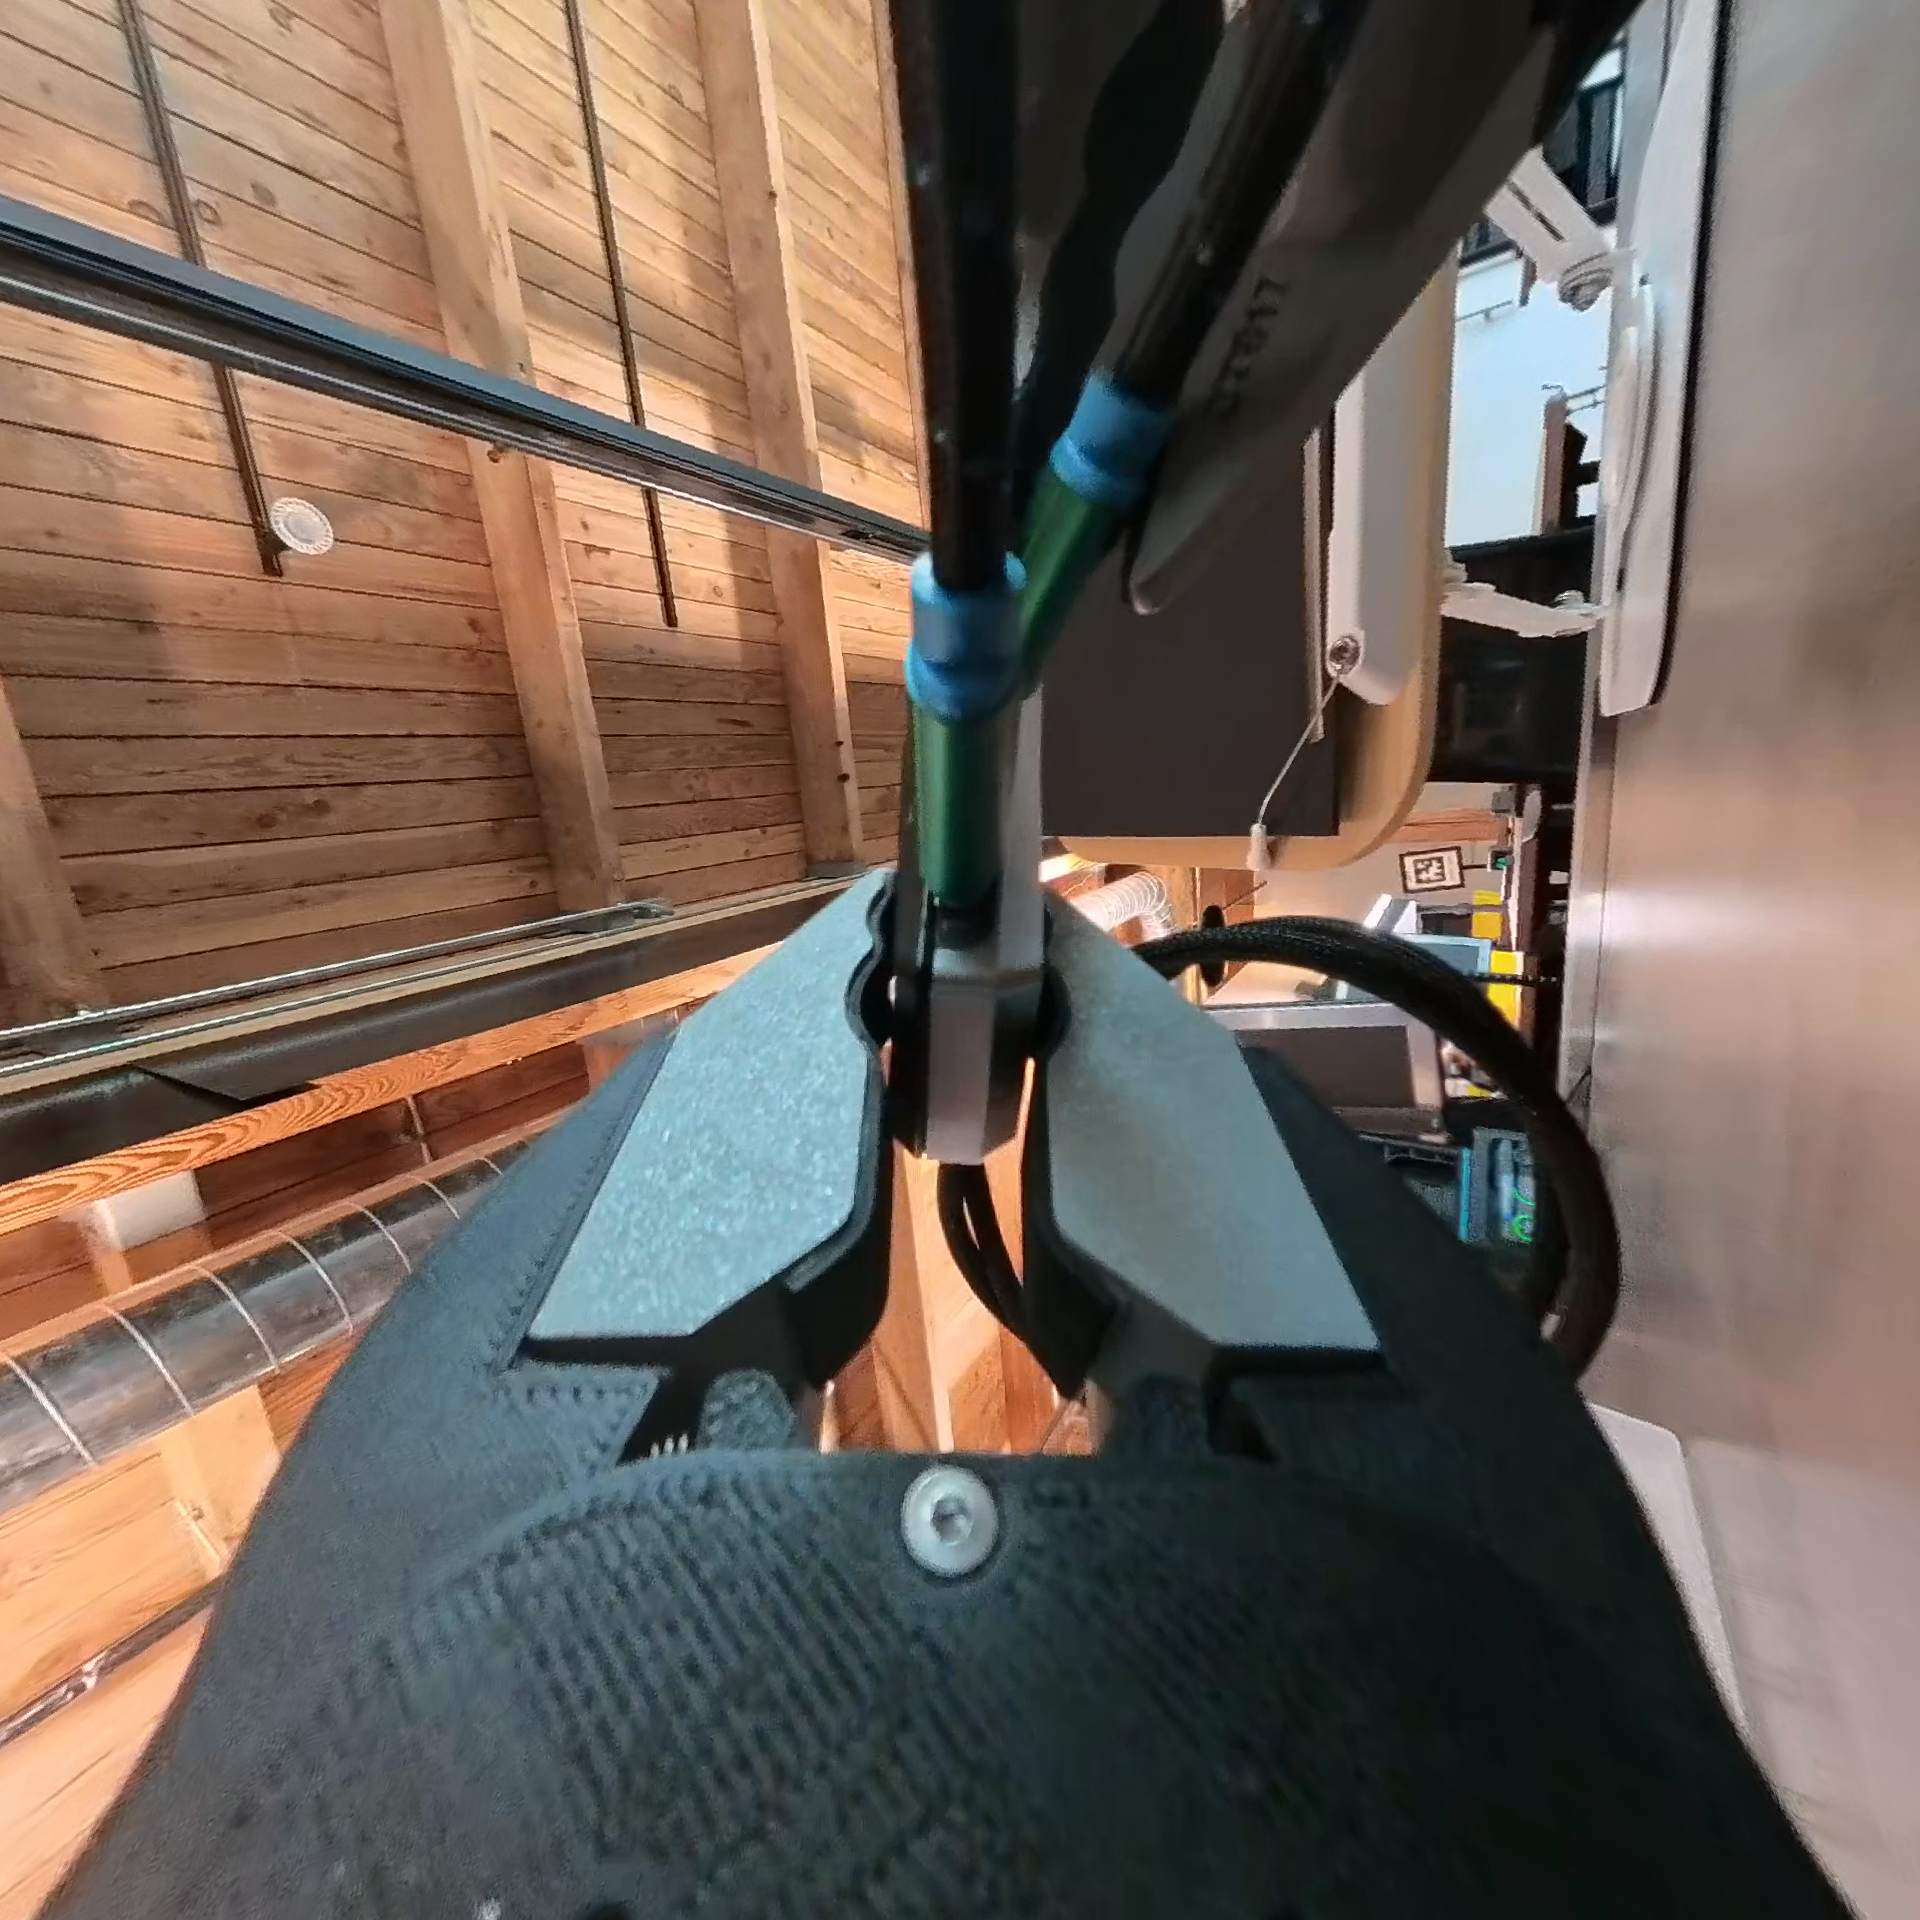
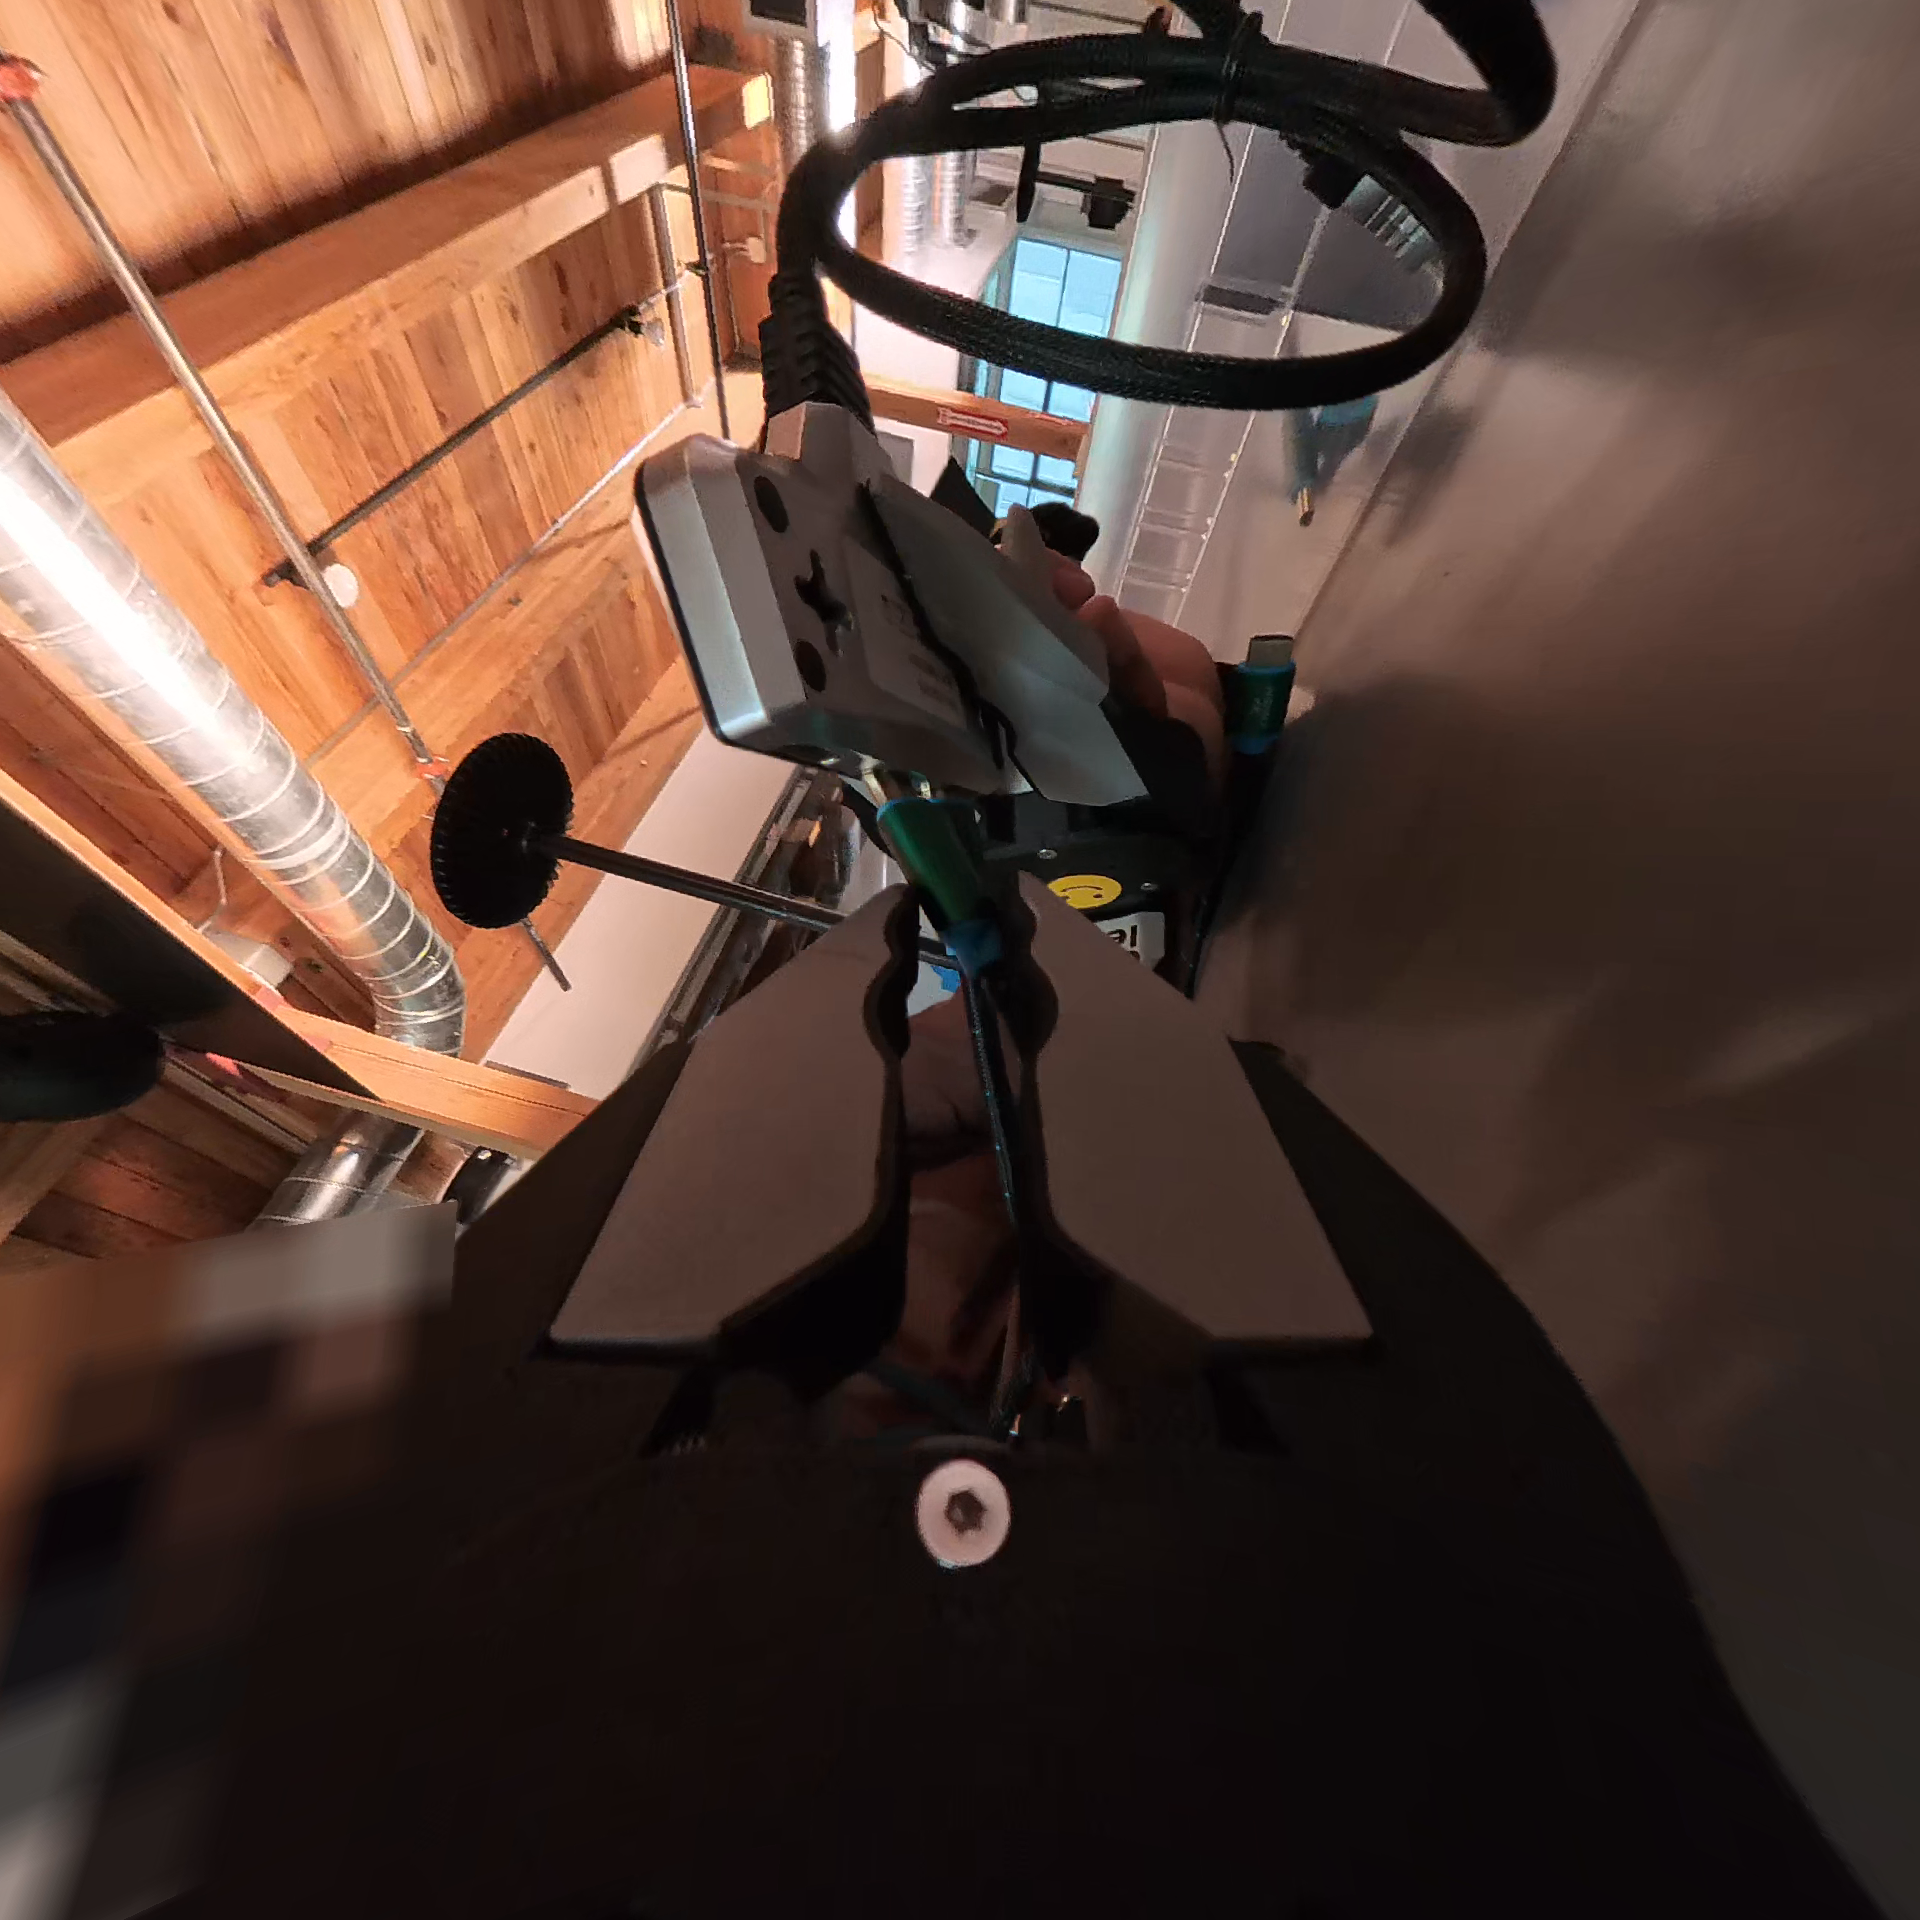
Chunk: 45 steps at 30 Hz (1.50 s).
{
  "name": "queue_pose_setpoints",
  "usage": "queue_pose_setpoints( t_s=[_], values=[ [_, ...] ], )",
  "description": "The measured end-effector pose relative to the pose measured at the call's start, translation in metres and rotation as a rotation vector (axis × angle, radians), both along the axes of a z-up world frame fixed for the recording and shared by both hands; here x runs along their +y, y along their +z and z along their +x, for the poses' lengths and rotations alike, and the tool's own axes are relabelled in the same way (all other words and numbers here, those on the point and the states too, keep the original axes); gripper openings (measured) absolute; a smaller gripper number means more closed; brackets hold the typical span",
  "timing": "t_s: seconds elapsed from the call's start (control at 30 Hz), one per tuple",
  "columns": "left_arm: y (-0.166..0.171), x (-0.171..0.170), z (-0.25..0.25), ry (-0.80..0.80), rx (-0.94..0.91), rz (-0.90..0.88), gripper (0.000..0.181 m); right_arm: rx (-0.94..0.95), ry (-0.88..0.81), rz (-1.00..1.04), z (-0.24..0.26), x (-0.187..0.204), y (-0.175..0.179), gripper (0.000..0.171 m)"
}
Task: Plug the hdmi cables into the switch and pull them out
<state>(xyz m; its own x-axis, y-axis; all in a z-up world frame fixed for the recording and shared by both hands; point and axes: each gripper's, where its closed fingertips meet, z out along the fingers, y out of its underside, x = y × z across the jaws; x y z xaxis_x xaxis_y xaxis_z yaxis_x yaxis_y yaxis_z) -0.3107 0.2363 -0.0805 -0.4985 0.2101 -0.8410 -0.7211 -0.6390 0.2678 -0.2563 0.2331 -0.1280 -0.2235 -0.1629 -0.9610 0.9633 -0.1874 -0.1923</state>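
My left gripper [image 1: 966, 1023] is shut on the thin silver switch [image 1: 961, 1049], held edge-on between its pads. A green HDMI plug [image 1: 951, 800] with a blue collar sits in the switch's far end. A second green plug [image 1: 1070, 520] hangs behind it. In the right wrist view the switch [image 2: 769, 613] is clamped by the left gripper's pads [image 2: 1039, 675]. My right gripper [image 2: 966, 935] straddles the plugged green connector [image 2: 935, 868] at its blue collar, jaws slightly apart. A loose plug [image 2: 1262, 686] lies to the right. A black braided cable [image 2: 1143, 374] loops from the switch's other end.
A grey flat surface [image 2: 1610, 935] fills the right side of both views, close to the grippers. A black gear on a rod [image 2: 504, 831] stands to the left. A hand [image 2: 1153, 665] holds the left gripper. A white and tan fixture [image 1: 1382, 623] is beyond the switch.
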Motion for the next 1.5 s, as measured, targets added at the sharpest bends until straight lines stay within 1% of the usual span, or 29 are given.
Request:
queue_pose_setpoints(
  t_s=[0.17, 0.37, 0.43, 0.47, 0.9, 1.13, 1.27, 1.5],
  values=[
    [0.005, -0.002, -0.004, 0.025, -0.029, 0.040, 0.019, 0.001, -0.019, -0.044, -0.003, -0.001, 0.006, 0.012],
    [-0.002, 0.001, -0.011, 0.035, -0.083, 0.024, 0.019, 0.025, -0.047, 0.024, -0.006, 0.001, 0.000, 0.012],
    [0.001, -0.001, -0.012, 0.034, -0.095, 0.048, 0.020, 0.035, -0.052, 0.064, -0.007, 0.000, -0.005, 0.012],
    [0.003, -0.003, -0.012, 0.034, -0.097, 0.056, 0.020, 0.033, -0.051, 0.047, -0.007, -0.001, -0.003, 0.012],
    [0.000, 0.000, -0.010, 0.019, -0.083, 0.034, 0.020, 0.049, -0.036, -0.003, -0.004, 0.001, 0.007, 0.012],
    [-0.003, 0.001, -0.010, 0.016, -0.076, 0.019, 0.020, 0.029, -0.029, 0.015, -0.004, 0.000, 0.002, 0.012],
    [-0.006, 0.003, -0.007, 0.025, -0.036, -0.012, 0.020, 0.008, -0.027, 0.022, -0.004, 0.003, -0.003, 0.013],
    [-0.003, 0.001, -0.005, 0.020, -0.003, -0.011, 0.020, -0.013, -0.023, -0.007, -0.003, 0.001, -0.002, 0.013]
  ],
)
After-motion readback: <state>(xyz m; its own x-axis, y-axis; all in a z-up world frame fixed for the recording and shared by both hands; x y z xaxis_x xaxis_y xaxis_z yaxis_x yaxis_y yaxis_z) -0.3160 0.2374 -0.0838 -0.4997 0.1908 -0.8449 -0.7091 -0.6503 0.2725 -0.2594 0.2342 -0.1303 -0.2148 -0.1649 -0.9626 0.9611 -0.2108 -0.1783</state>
